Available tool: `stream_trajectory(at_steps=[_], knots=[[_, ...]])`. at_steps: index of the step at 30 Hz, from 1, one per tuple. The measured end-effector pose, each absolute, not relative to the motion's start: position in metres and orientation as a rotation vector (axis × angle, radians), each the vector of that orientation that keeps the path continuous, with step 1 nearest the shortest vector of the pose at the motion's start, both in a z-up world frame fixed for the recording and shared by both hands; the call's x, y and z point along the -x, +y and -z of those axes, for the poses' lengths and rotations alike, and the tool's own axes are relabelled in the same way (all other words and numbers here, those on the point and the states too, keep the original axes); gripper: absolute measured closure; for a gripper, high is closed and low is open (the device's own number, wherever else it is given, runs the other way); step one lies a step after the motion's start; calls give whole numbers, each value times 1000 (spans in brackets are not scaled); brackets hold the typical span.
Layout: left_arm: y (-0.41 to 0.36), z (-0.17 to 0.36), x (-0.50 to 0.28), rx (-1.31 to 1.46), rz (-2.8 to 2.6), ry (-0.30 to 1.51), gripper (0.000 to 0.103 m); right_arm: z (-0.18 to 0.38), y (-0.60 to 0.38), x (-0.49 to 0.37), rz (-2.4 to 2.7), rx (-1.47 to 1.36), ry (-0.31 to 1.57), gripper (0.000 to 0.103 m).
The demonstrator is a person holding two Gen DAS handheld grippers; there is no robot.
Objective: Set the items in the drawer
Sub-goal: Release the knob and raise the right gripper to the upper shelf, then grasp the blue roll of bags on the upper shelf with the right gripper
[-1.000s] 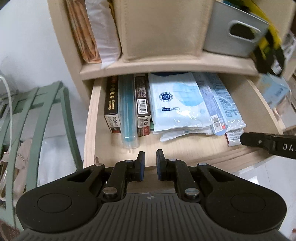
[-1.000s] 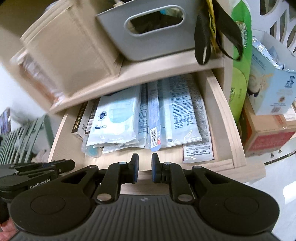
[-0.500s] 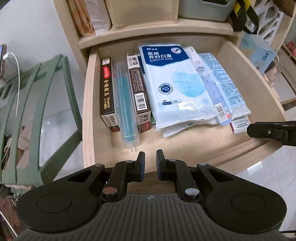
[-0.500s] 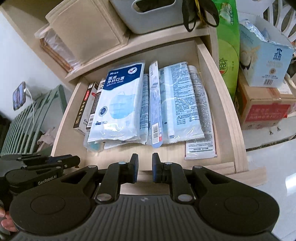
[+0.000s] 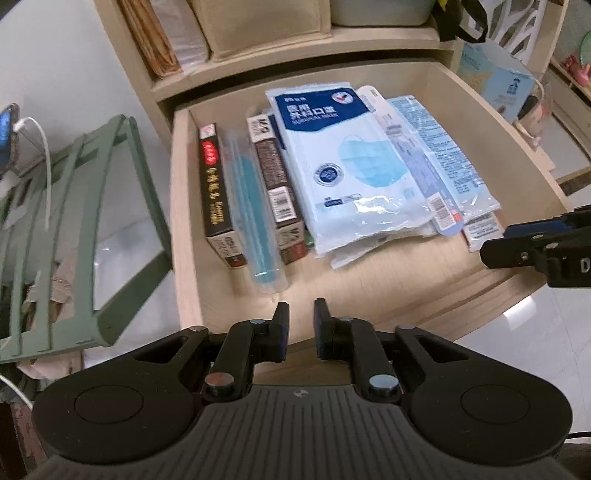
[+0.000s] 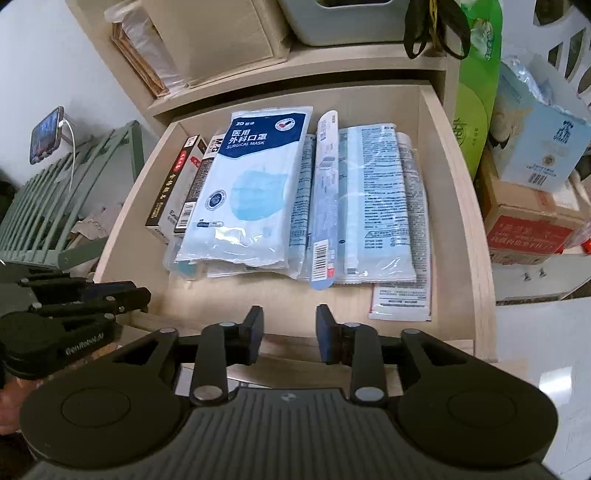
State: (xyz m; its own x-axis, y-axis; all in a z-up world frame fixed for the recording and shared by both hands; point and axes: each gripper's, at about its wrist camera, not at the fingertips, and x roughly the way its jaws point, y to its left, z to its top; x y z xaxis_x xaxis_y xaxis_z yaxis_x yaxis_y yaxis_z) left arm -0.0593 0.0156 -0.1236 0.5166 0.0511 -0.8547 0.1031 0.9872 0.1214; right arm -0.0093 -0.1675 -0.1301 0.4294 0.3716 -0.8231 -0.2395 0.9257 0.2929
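Both hand-held grippers sit at the lower edge of their frames, just in front of the pulled-out drawer (image 5: 373, 295). My left hand-held gripper (image 5: 300, 314) has its jaws opening with nothing between them; my right hand-held gripper (image 6: 289, 320) is opening too, wider, and also empty. I read that as letting go of the drawer front, so the drawer stands open for loading.

Inside the drawer, the goods lie flat in rows running lengthwise. At centre frame the surgical mask pack (image 6: 251, 184) lies on top of other plastic packets, overlapping them. Right of it in the right wrist view lie more blue mask packets (image 6: 376, 206), with a narrow barcoded sleeve (image 6: 325, 206) between. At the left wall stand the dark boxes (image 5: 218, 195) on edge, a clear tube of blue items (image 5: 251, 221) wedged between them, which I judge saves floor space.

Above, the shelf (image 6: 295, 62) carries a beige fabric bin (image 6: 218, 40) and a grey basket (image 6: 347, 18).
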Motion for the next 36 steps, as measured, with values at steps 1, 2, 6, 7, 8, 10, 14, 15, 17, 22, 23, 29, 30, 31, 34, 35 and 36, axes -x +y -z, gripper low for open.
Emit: stream_trajectory(at_steps=[1, 2, 6, 7, 8, 10, 14, 15, 17, 22, 23, 29, 30, 31, 34, 35, 36], knots=[[16, 120, 60, -171, 15, 1012, 41, 129, -170, 7, -373, -169, 1074, 58], [16, 115, 62, -171, 1, 984, 25, 126, -173, 5, -363, -201, 1079, 57], [15, 89, 59, -172, -45, 874, 16, 90, -182, 3, -370, -239, 953, 41], [14, 81, 57, -173, -59, 852, 13, 77, -185, 3, -365, -234, 885, 36], [12, 74, 54, -173, -74, 830, 13, 64, -188, 3, -361, -226, 818, 32], [9, 57, 52, -154, -98, 781, 12, 41, -195, 3, -337, -216, 672, 27], [7, 20, 56, -92, -69, 700, 9, -1, -211, -4, -285, -269, 493, 27], [6, 10, 58, -80, -53, 684, 8, -13, -217, -5, -301, -317, 462, 27], [5, -5, 61, -70, -36, 653, 6, -37, -225, -9, -353, -402, 417, 27], [-1, -38, 67, -94, -43, 554, 4, -85, -218, -36, -364, -288, 337, 27], [-3, -43, 67, -110, -47, 540, 2, -90, -212, -44, -333, -231, 328, 27], [-9, -56, 62, -133, -50, 502, 2, -79, -175, -146, -261, 106, 446, 74], [-10, -56, 60, -134, -54, 503, 2, -70, -171, -169, -264, 125, 503, 76], [-10, -56, 59, -133, -58, 503, 2, -63, -170, -187, -278, 114, 555, 76], [-8, -54, 60, -116, -65, 502, 2, -44, -171, -233, -299, 55, 677, 76], [-8, -52, 61, -110, -60, 504, 2, -42, -168, -240, -288, 73, 671, 74], [-9, -49, 61, -109, -52, 509, 2, -41, -164, -247, -271, 111, 659, 66]])
